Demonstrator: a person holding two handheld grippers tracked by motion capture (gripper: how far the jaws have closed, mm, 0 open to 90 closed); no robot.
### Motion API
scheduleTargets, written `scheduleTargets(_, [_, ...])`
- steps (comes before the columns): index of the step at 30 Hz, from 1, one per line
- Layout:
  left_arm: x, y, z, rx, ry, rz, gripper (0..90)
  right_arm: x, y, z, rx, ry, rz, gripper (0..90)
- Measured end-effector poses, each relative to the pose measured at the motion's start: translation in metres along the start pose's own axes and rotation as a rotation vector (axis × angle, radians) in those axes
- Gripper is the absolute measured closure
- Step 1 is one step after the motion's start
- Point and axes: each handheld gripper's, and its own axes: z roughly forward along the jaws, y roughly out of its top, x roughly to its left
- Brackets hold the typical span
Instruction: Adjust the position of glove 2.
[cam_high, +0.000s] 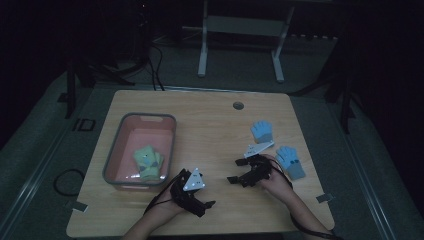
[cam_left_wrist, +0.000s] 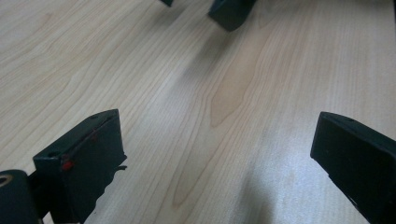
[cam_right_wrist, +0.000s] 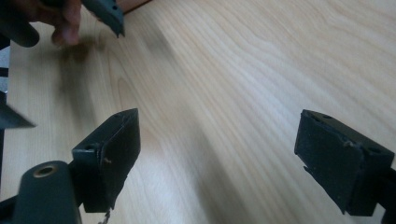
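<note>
Two light blue gloves lie on the right half of the wooden table, one farther back and one nearer the right hand. A yellow-green pair of gloves rests inside the pink bin at the left. My left gripper hovers near the front edge, right of the bin, open with nothing between its jaws. My right gripper is a short way to the right, facing it, also open over bare wood. The right gripper's jaw tip appears at the top of the left gripper view.
A round cable hole sits near the table's back edge. A white metal frame stands on the floor behind the table, and a black cable loop lies on the floor at the left. The left hand appears in the right gripper view.
</note>
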Motion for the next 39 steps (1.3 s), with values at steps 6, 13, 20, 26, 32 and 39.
scheduleTargets(6, [0.001,-0.005,0.004,-0.008,0.008,-0.037,2.8,0.002,-0.014,-0.011,-0.011,-0.004,-0.009,14.0])
scheduleTargets(13, [0.001,-0.008,0.002,-0.030,0.030,-0.049,2.9,0.005,-0.035,-0.024,0.008,-0.075,0.012,13.1])
scheduleTargets(20, [-0.003,-0.012,0.000,-0.040,0.045,-0.057,2.9,0.006,-0.053,-0.036,0.005,-0.153,0.048,11.9])
scheduleTargets(26, [-0.004,-0.014,0.000,-0.033,0.054,-0.054,2.9,-0.006,-0.059,-0.054,-0.020,-0.257,0.083,23.3])
scheduleTargets(32, [-0.004,-0.016,-0.002,-0.050,0.074,-0.069,2.9,-0.027,-0.057,-0.074,-0.068,-0.388,0.130,42.5])
scheduleTargets(39, [-0.007,-0.020,-0.003,-0.050,0.091,-0.069,2.9,-0.051,-0.052,-0.087,-0.109,-0.494,0.227,52.3])
